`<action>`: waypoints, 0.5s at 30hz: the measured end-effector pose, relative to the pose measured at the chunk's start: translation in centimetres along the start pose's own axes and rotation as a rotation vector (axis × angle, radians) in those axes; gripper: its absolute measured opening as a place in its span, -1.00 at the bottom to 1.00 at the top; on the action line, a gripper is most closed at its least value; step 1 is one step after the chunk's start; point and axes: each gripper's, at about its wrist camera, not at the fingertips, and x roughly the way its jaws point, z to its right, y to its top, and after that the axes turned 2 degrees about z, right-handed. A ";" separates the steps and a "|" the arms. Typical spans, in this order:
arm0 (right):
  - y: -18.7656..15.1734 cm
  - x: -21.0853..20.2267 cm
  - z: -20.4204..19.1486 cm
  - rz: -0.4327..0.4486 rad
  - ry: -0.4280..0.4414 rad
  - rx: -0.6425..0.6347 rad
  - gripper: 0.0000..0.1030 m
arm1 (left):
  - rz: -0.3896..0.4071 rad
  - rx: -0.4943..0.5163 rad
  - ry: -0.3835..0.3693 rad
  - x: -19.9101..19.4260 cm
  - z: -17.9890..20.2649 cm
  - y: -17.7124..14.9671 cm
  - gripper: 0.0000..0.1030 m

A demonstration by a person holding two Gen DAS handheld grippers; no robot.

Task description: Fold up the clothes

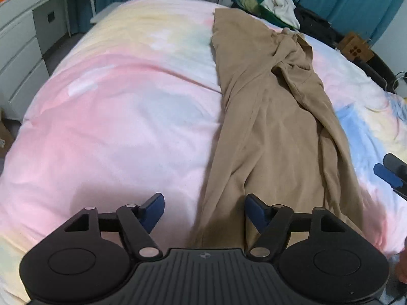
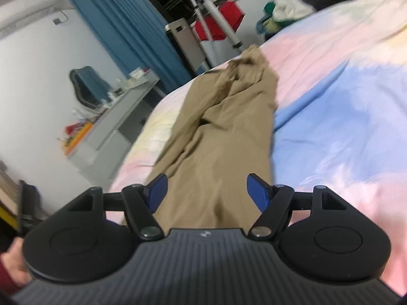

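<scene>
The left gripper (image 1: 204, 207) is wide open with nothing between its blue pads (image 1: 155, 209). Just ahead of it, and passing under its right finger, lies the near end of the tan garment (image 1: 269, 117), which stretches away from the gripper as a long strip on the bed (image 1: 122, 117). Left of the gripper the pastel cover is bare; far off on that side stands a white dresser (image 1: 23, 58).

Only the left wrist view shows the other tool: the right gripper's blue fingertip (image 1: 388, 175) pokes in at the right edge, beside the garment and apart from it. This view also shows a heap of clothes (image 1: 269, 2) beyond the garment's far end, and a cardboard box (image 1: 356, 48) further right.

The right gripper (image 2: 206, 190) is likewise fully spread and holds nothing. The garment (image 2: 223, 137) runs straight out from between its fingers, its near end directly below the gap; whether a pad touches cloth I cannot tell. Its view is blurred and tilted.

Only the right wrist view shows the crumpled ribbed end of the garment at the bed's far edge, and beyond it a drying rack (image 2: 216, 25) with a red item, a blue curtain (image 2: 122, 28) and a cluttered desk (image 2: 119, 109) to the left.
</scene>
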 end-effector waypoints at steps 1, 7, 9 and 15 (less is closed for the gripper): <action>0.1 -0.1 0.1 0.011 -0.009 -0.001 0.40 | -0.014 0.004 0.009 -0.1 0.0 -0.1 0.40; 0.3 0.5 0.9 -0.002 -0.032 0.021 0.40 | -0.103 0.049 0.046 0.4 1.0 -0.9 0.22; 0.2 0.8 1.0 -0.008 -0.022 0.021 0.40 | -0.143 0.064 0.036 1.1 1.5 -1.3 -0.23; 0.0 1.2 1.1 -0.039 -0.010 0.027 0.40 | -0.100 0.309 0.174 -1.1 4.9 -2.0 -0.94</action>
